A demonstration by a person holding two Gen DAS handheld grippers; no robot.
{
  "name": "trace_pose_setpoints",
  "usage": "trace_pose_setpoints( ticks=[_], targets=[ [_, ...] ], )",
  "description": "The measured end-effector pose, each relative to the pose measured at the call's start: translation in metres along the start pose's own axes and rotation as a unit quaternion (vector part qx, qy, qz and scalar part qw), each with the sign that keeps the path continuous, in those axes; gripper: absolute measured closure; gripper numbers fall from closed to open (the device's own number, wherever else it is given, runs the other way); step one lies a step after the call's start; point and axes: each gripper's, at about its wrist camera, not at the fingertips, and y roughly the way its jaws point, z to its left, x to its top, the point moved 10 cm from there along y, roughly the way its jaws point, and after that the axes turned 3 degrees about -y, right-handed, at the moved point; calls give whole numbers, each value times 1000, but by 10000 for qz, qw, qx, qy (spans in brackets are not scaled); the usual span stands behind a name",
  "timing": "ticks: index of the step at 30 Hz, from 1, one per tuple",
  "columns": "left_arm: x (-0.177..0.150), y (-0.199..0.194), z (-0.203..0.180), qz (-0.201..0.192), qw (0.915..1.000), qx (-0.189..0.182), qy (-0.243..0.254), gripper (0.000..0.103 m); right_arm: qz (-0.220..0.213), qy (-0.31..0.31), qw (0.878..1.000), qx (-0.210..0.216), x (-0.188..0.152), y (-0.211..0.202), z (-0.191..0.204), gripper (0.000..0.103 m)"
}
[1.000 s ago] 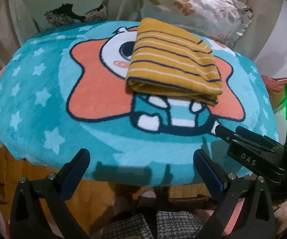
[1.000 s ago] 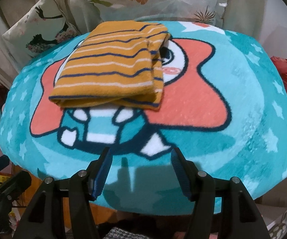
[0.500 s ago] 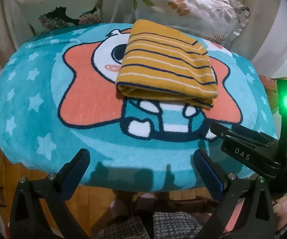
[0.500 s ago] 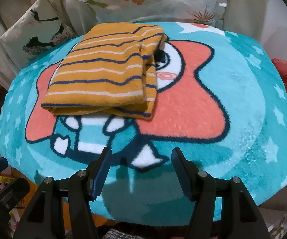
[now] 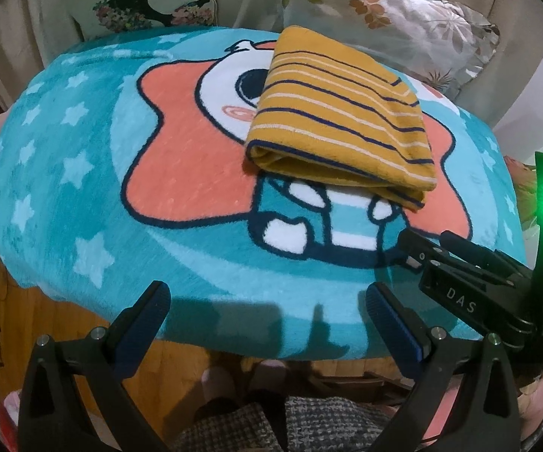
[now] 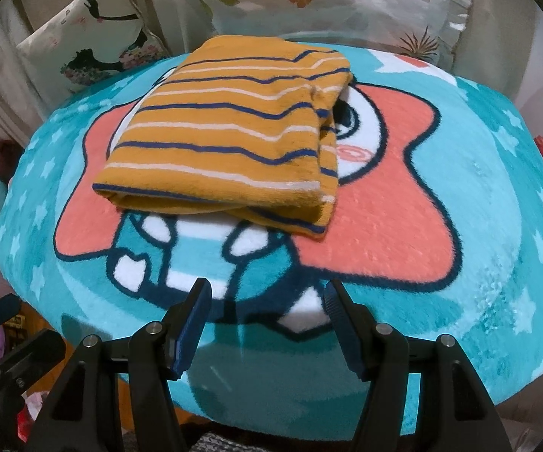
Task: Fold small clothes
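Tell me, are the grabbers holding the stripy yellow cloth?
No, nothing is held. The left gripper and the right gripper are both open and empty. The folded cloth lies by itself on the blanket.

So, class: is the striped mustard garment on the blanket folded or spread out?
Folded. The striped garment lies as a compact rectangle on the blanket, with stacked layers showing along its near edge. Both sets of jaws are open and clear of it.

Soft knit striped garment [image 5: 341, 128] on a plush fleece blanket [image 5: 83, 188]
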Motion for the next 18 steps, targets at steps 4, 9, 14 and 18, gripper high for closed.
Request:
trace_pose_setpoints(
  ticks=[4,9,14,18],
  targets=[
    [-1,4,-1,68,10000,-17,-45,0,-19,-23,10000,-17,0,-1,-2,36],
    [-1,13,1,195,9997,-49,-147,0,-94,-42,9999,-63,1,-5,-9,35],
    [-3,23,2,339,9989,-90,-297,0,-204,-105,9997,-51,2,-10,-12,35],
    [-1,27,2,357,9988,-36,-332,0,-260,-190,9995,1,3,-11,-9,35]
  ],
)
